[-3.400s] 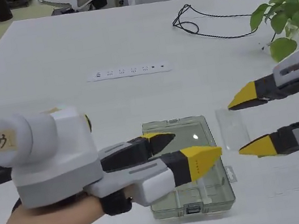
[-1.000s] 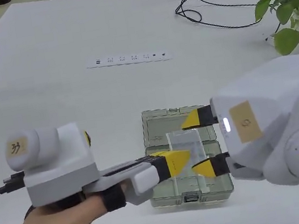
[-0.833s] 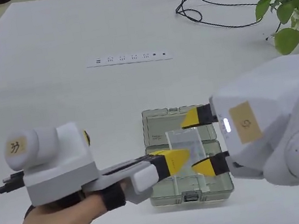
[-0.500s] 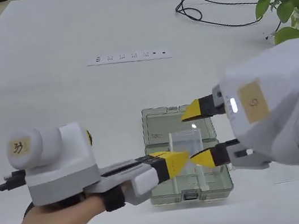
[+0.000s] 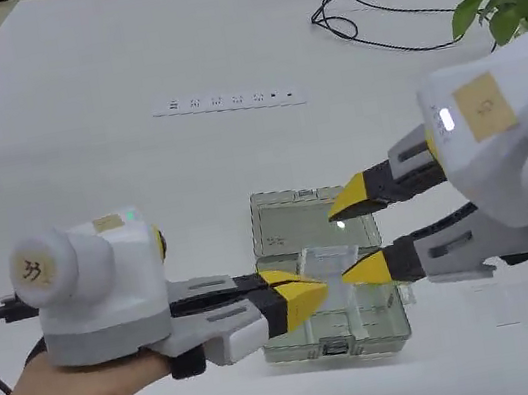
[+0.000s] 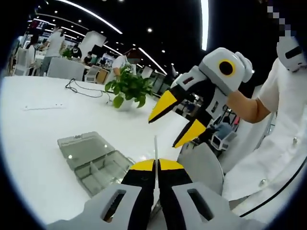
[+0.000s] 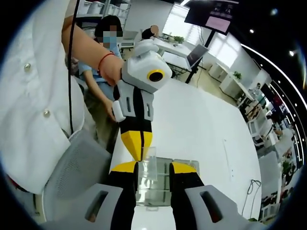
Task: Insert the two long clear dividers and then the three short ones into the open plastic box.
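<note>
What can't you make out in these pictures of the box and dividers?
Box contents: head view, clear on clear, partly behind the left tongs; divider count unclear.
Held divider: left gripper view, edge-on; long or short unclear.
Plant: head view, cut by the right edge.
Power strip sockets: head view, too small.

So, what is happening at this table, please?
A person works at a white table with a pair of tongs in each hand. The left tongs are shut on a clear divider and hold it upright over the open plastic box. The right tongs are open; in the right gripper view the divider stands between their tips, but they do not grip it. The held divider is not yet seated in the box.
</note>
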`<move>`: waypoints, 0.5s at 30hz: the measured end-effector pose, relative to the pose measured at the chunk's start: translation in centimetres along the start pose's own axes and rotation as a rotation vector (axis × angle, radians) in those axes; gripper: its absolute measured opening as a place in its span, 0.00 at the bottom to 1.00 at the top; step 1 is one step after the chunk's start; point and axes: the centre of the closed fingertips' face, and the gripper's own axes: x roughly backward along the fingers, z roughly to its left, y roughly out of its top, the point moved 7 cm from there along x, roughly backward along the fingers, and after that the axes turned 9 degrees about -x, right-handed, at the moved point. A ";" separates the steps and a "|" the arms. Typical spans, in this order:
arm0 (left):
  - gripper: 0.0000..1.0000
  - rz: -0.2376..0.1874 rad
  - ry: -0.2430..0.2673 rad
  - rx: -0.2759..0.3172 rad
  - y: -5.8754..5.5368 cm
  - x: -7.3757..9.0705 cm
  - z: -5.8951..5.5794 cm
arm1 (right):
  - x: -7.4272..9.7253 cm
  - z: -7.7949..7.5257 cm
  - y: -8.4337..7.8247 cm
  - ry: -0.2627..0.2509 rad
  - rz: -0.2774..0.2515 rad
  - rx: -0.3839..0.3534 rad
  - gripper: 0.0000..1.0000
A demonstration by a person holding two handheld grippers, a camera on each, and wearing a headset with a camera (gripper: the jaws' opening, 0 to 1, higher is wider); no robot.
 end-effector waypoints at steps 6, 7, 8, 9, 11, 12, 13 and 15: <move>0.00 0.011 -0.042 -0.046 0.3 -0.2 -0.2 | 0.1 -0.3 -0.1 0.039 -0.018 -0.030 0.25; 0.00 0.010 -0.049 -0.050 0.4 -0.3 -0.2 | 0.0 -0.3 -0.2 0.046 -0.016 -0.032 0.25; 0.00 0.011 -0.056 -0.059 0.5 -0.3 -0.3 | 0.0 -0.3 -0.2 0.048 -0.011 -0.034 0.25; 0.00 0.012 -0.058 -0.064 0.5 -0.4 -0.3 | 0.0 -0.3 -0.3 0.050 -0.007 -0.034 0.25; 0.00 0.014 -0.065 -0.067 0.6 -0.5 -0.3 | 0.1 -0.4 -0.4 0.052 0.004 -0.024 0.25; 0.00 0.009 -0.069 -0.065 0.7 -0.6 -0.4 | 0.1 -0.4 -0.4 0.052 0.002 -0.027 0.25; 0.00 0.005 -0.072 -0.066 0.7 -0.6 -0.4 | 0.1 -0.4 -0.4 0.054 0.002 -0.034 0.25; 0.00 0.003 -0.076 -0.068 0.8 -0.7 -0.4 | 0.1 -0.3 -0.4 0.061 0.009 -0.024 0.25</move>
